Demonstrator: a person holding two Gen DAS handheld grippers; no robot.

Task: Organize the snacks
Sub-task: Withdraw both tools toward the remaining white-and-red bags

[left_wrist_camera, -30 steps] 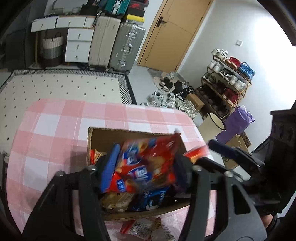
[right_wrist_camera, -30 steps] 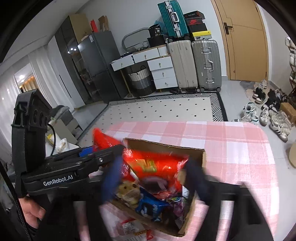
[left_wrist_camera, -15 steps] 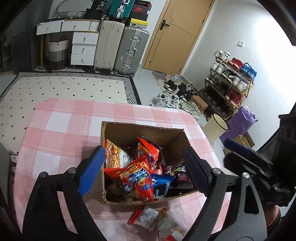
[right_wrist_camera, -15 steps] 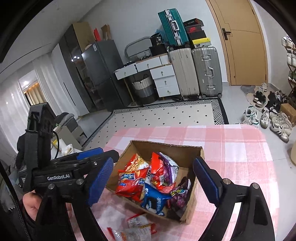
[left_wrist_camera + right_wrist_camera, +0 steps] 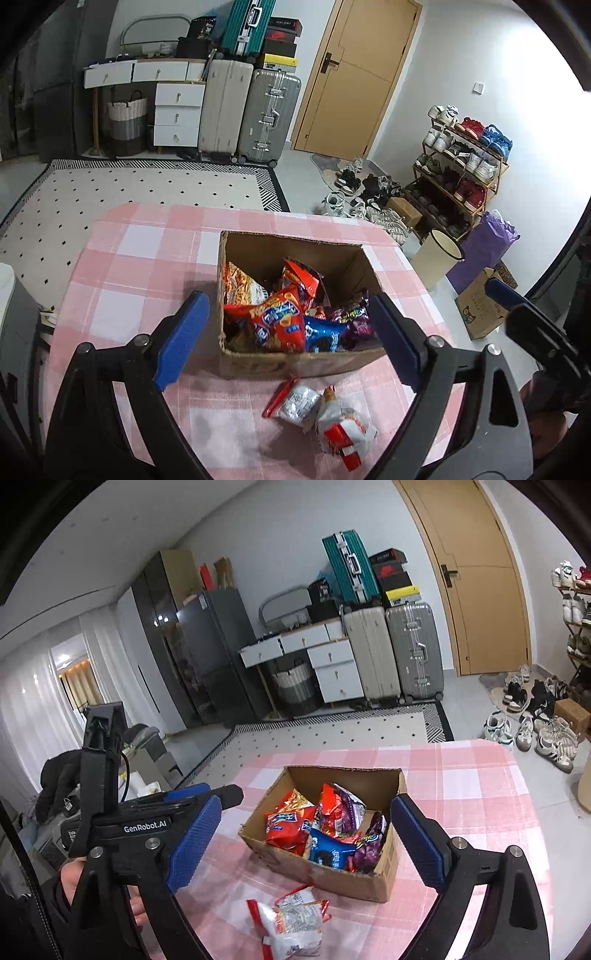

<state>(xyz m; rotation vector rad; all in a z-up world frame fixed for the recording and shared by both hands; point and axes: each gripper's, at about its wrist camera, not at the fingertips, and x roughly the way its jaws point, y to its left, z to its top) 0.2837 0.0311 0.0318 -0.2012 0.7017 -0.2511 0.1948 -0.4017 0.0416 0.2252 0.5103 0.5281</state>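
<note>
1. The table (image 5: 155, 258) carries a cardboard box (image 5: 295, 363) full of snack packets.
2. Both the left gripper (image 5: 291, 339) and right gripper (image 5: 306, 843) are opening, nothing between their pads.
3. Two loose packets (image 5: 325, 417) lie just before the box; grabbing both together could probably drop one.
4. Only the right view shows the person's hand (image 5: 74, 880).

One cardboard box (image 5: 295, 363) stands on the bench (image 5: 147, 258), with two snack packets (image 5: 321, 413) lying outside it. Three suitcases (image 5: 266, 118) stand by one door (image 5: 354, 74).
</note>
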